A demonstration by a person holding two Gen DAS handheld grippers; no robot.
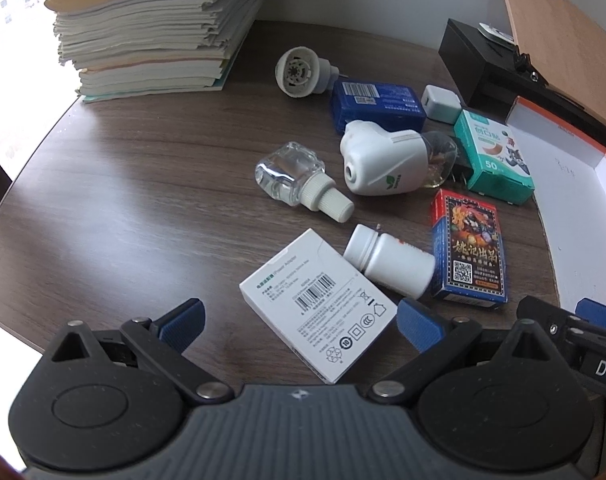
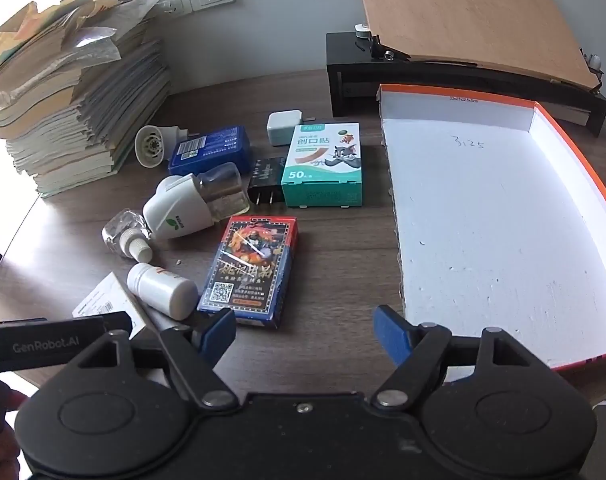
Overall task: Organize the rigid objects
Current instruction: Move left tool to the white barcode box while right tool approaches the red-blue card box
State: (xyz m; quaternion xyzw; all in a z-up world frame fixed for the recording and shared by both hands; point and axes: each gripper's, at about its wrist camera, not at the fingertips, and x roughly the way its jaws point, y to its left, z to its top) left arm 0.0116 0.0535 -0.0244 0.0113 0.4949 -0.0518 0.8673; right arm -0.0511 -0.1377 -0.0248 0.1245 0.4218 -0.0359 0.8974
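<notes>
Both tools spread wide, nothing gripped: left tool (image 1: 299, 316) over the flat white cardboard adapter box (image 1: 317, 306), lower centre; right tool (image 2: 305, 328) above bare dark wood counter (image 2: 335, 248). Clutter sits mid-frame; the shallow white orange-rimmed cardboard tray (image 2: 503, 220), right, holds nothing. Looks like first pick. Next: I'd drop left, clamp the box's edges, carry to the tray.

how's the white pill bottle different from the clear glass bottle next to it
The pill bottle is opaque white plastic, so its contents are hidden; the glass bottle is see-through. The pill bottle is a plain cylinder with a wide white cap, while the glass bottle has a squarish faceted body and a narrow, ribbed, cream-coloured neck cap. The pill bottle leans against the card box; the glass bottle touches no box. Both lie on their sides on the table.
</notes>
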